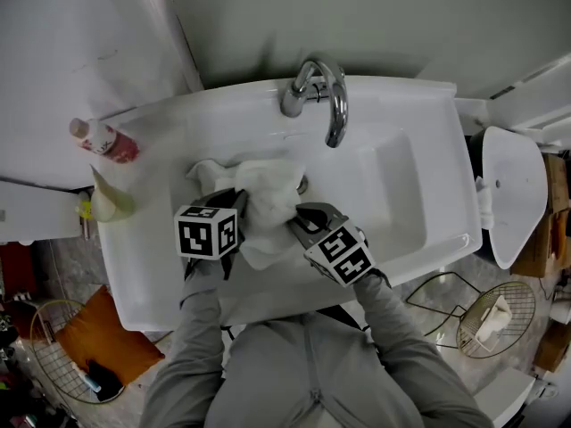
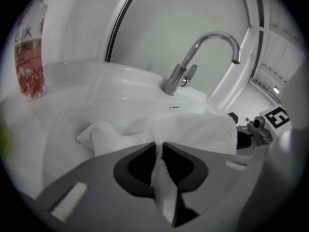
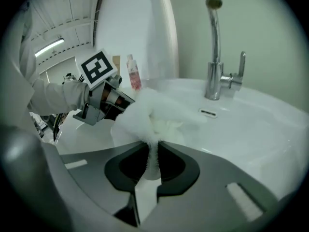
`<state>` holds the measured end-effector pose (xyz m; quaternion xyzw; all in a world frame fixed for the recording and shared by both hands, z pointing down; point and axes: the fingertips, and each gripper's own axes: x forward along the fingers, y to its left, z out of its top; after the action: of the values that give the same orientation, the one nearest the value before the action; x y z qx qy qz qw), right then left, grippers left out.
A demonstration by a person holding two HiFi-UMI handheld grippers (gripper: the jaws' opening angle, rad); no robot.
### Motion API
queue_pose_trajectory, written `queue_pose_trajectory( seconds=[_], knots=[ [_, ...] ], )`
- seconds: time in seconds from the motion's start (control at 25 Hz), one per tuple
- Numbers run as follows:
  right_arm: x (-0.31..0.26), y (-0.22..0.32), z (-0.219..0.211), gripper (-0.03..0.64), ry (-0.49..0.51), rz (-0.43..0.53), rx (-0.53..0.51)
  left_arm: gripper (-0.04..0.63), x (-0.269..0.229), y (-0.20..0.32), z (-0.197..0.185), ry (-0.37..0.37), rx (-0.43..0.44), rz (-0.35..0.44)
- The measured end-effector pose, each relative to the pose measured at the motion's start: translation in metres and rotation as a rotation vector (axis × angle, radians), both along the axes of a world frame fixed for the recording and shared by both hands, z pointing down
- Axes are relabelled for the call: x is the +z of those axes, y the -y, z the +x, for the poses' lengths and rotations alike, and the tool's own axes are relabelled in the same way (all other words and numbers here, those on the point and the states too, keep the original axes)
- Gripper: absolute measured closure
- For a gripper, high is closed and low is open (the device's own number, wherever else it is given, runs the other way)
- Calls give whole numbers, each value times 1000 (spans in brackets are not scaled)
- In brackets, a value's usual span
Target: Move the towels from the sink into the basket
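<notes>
A white towel (image 1: 268, 194) is bunched in the basin of the white sink (image 1: 419, 194), below the tap. My left gripper (image 1: 237, 205) is shut on its left side; in the left gripper view the cloth (image 2: 193, 129) is pinched between the jaws of the left gripper (image 2: 158, 146). From the right, my right gripper (image 1: 299, 219) is shut on the same bunch. The right gripper view shows towel (image 3: 154, 112) squeezed between the jaws of the right gripper (image 3: 153, 146). More white towelling (image 1: 207, 173) lies at the basin's left.
A chrome tap (image 1: 323, 92) arches over the basin's back. A pink-labelled bottle (image 1: 103, 139) and a yellow-green item (image 1: 107, 205) stand on the sink's left rim. One wire basket (image 1: 495, 315) sits on the floor at the right. Another (image 1: 53, 364), holding orange cloth, is at the left.
</notes>
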<state>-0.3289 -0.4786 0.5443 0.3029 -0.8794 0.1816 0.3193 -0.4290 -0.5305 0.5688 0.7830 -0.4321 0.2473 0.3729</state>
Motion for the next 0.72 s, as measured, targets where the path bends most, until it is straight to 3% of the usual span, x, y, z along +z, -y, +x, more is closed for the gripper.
queue_pose_trajectory(
  seconds=[0.36, 0.72],
  knots=[
    [-101, 3, 78, 574, 106, 248, 250, 495, -93, 3, 64, -13, 147, 215],
    [-200, -54, 193, 574, 127, 526, 480, 495, -181, -37, 181, -52, 348, 416]
  ],
)
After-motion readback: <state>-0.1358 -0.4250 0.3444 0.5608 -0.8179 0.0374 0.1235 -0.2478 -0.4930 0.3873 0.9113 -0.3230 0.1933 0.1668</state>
